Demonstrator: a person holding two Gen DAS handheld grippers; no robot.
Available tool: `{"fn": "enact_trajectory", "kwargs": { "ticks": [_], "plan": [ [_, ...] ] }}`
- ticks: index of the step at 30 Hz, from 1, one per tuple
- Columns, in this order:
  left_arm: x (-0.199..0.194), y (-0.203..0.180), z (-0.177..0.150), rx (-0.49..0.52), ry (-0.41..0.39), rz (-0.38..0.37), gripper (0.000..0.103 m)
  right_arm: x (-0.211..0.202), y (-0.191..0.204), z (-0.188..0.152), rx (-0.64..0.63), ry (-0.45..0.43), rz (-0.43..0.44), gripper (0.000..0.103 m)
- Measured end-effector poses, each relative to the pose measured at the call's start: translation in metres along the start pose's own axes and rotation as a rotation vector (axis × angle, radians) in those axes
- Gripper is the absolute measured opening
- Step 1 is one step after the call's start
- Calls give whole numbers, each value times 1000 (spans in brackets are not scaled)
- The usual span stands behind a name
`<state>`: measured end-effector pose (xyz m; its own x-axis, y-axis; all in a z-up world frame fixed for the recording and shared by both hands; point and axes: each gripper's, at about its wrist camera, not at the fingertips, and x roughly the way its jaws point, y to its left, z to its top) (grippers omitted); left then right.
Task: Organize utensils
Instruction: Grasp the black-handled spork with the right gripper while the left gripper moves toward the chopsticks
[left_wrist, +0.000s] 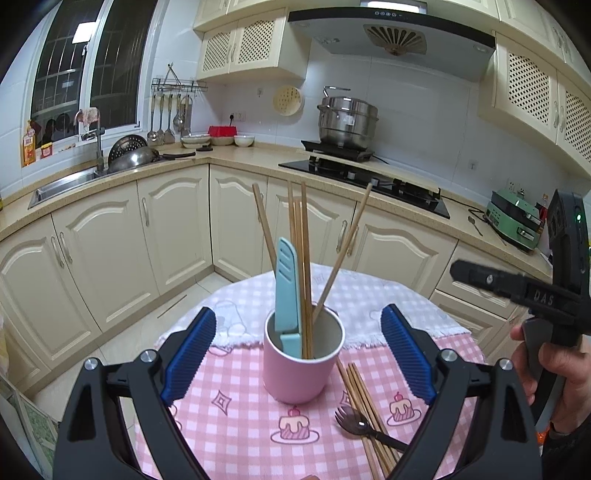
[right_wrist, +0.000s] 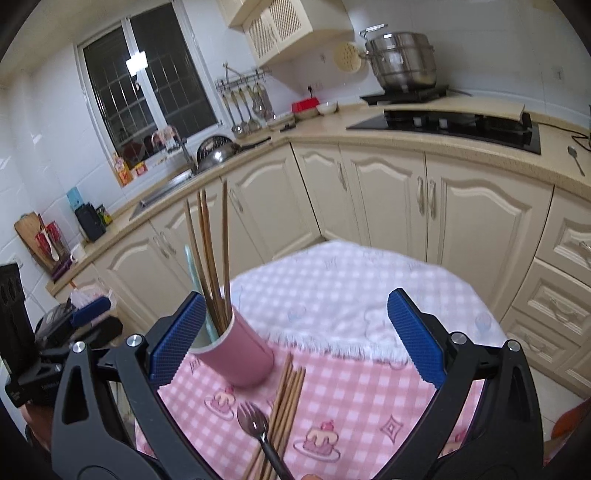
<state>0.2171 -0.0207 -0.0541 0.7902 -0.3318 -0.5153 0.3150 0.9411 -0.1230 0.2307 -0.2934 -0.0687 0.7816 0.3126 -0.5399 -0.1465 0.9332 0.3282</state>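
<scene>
Several wooden chopsticks (left_wrist: 303, 258) and a pale blue sheathed knife (left_wrist: 287, 291) already stand in the pink cup (left_wrist: 301, 365) near the middle of the table (left_wrist: 236, 424). A loose bundle of chopsticks (right_wrist: 284, 402) and a dark spork (right_wrist: 255, 424) lie on the checked cloth just right of the cup, at the near edge.

Both tools are spread wide and grip nothing: the left tool (left_wrist: 298, 354) frames the cup, and the right tool (right_wrist: 295, 336) hangs above the loose bundle. The likely next step is lifting that bundle or the spork. It would go best if the right tool came down squarely across the sticks and closed low, so none slips out, while the left tool steadied the cup against tipping.

The left view shows the cup's inside and the hand (left_wrist: 550, 369) on the right tool. The right view shows the loose chopsticks fanned apart at their far ends.
</scene>
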Motion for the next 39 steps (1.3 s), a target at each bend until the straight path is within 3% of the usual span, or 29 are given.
{"fn": "enact_trajectory", "kwargs": {
  "ticks": [5, 16, 17, 21, 23, 27, 32, 36, 39],
  "plan": [
    [0, -2, -10, -7, 25, 8, 89, 7, 4, -20, -37, 90, 2, 97],
    [8, -6, -36, 15, 115, 50, 89, 49, 30, -77, -243, 439, -18, 96],
    [9, -6, -39, 14, 126, 53, 89, 52, 31, -82, -255, 461, -17, 93],
    [14, -2, -50, -2, 162, 53, 89, 64, 36, -99, -310, 558, 4, 60],
    [17, 0, -55, -16, 182, 51, 89, 70, 39, -108, -345, 598, 15, 50],
    [22, 4, -66, -37, 212, 49, 89, 76, 46, -123, -414, 664, 25, 38],
    [29, 2, -75, -38, 246, 48, 89, 84, 49, -134, -449, 711, 31, 33],
    [35, -2, -81, -34, 276, 46, 89, 85, 46, -134, -405, 709, 69, 18],
    [40, -5, -85, -33, 297, 39, 89, 86, 36, -132, -342, 694, 89, 14]
  ]
}}
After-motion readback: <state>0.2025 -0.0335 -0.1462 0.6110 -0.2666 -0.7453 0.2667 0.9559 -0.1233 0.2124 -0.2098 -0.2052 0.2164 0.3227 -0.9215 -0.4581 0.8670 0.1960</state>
